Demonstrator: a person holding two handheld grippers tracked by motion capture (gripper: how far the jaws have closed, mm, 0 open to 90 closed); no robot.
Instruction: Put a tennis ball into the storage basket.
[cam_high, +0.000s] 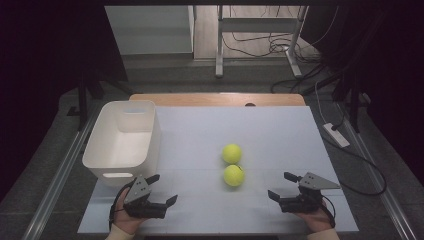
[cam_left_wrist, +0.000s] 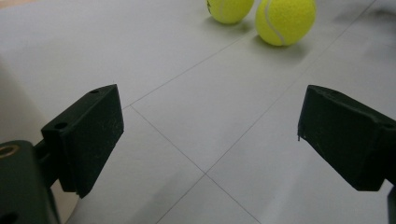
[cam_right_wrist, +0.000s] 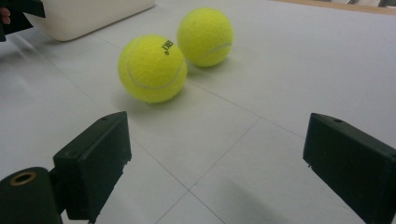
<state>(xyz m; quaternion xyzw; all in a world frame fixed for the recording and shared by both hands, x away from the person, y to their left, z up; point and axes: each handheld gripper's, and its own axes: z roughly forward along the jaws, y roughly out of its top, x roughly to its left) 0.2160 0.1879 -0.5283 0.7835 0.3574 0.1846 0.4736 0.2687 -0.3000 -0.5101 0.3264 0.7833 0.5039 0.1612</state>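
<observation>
Two yellow tennis balls lie close together in the middle of the white table sheet: the near ball (cam_high: 233, 175) (cam_left_wrist: 285, 21) (cam_right_wrist: 152, 68) and the far ball (cam_high: 231, 153) (cam_left_wrist: 230, 9) (cam_right_wrist: 205, 36). My left gripper (cam_high: 163, 188) (cam_left_wrist: 210, 135) rests low at the front left, jaws wide open, nothing between them. At the front right my right gripper (cam_high: 283, 186) (cam_right_wrist: 217, 161) is also open and empty, pointing left toward the near ball. Both grippers stand well short of the balls.
A white plastic bin (cam_high: 122, 142) (cam_right_wrist: 88, 16) stands at the left of the sheet, just beyond my left gripper. The table sheet (cam_high: 280, 130) has a wooden edge (cam_high: 215, 98) at the back. Cables and a power strip (cam_high: 336, 134) lie on the floor to the right.
</observation>
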